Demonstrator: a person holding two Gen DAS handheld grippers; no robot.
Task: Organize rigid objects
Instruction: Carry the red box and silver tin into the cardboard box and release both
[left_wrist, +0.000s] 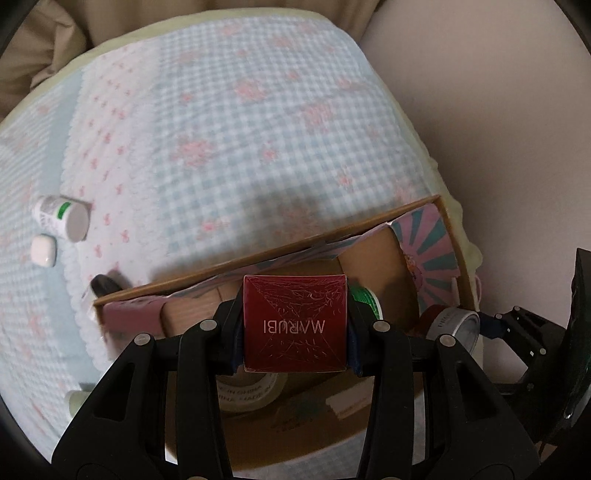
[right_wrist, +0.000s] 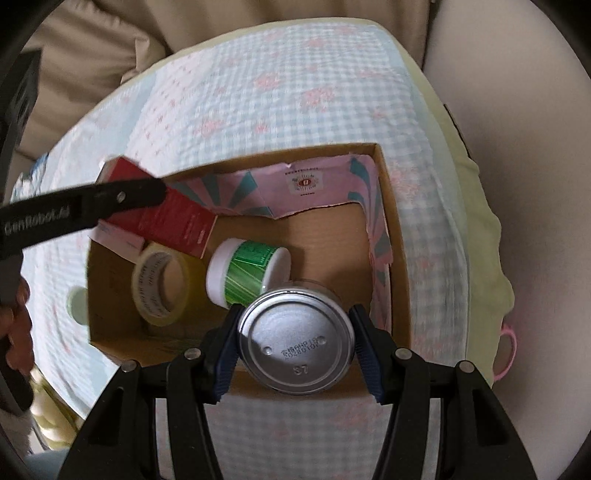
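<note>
My left gripper (left_wrist: 294, 328) is shut on a red box (left_wrist: 295, 321) marked MARUBI and holds it over the open cardboard box (left_wrist: 258, 258). In the right wrist view the red box (right_wrist: 173, 221) hangs over the cardboard box's (right_wrist: 397, 236) left rim, with a left finger (right_wrist: 110, 203) across it. My right gripper (right_wrist: 295, 350) is shut on a metal can (right_wrist: 295, 343), bottom toward the camera, above the box's near side. Inside lie a tape roll (right_wrist: 162, 284) and a white jar with a green label (right_wrist: 247, 273).
On the checked blanket (left_wrist: 240, 129) left of the box lie a white bottle (left_wrist: 62, 218), a small white case (left_wrist: 43, 250) and a dark object (left_wrist: 105, 284). A pale green item (right_wrist: 75, 304) sits by the box's left wall. A pink ring (right_wrist: 506, 354) lies at the right.
</note>
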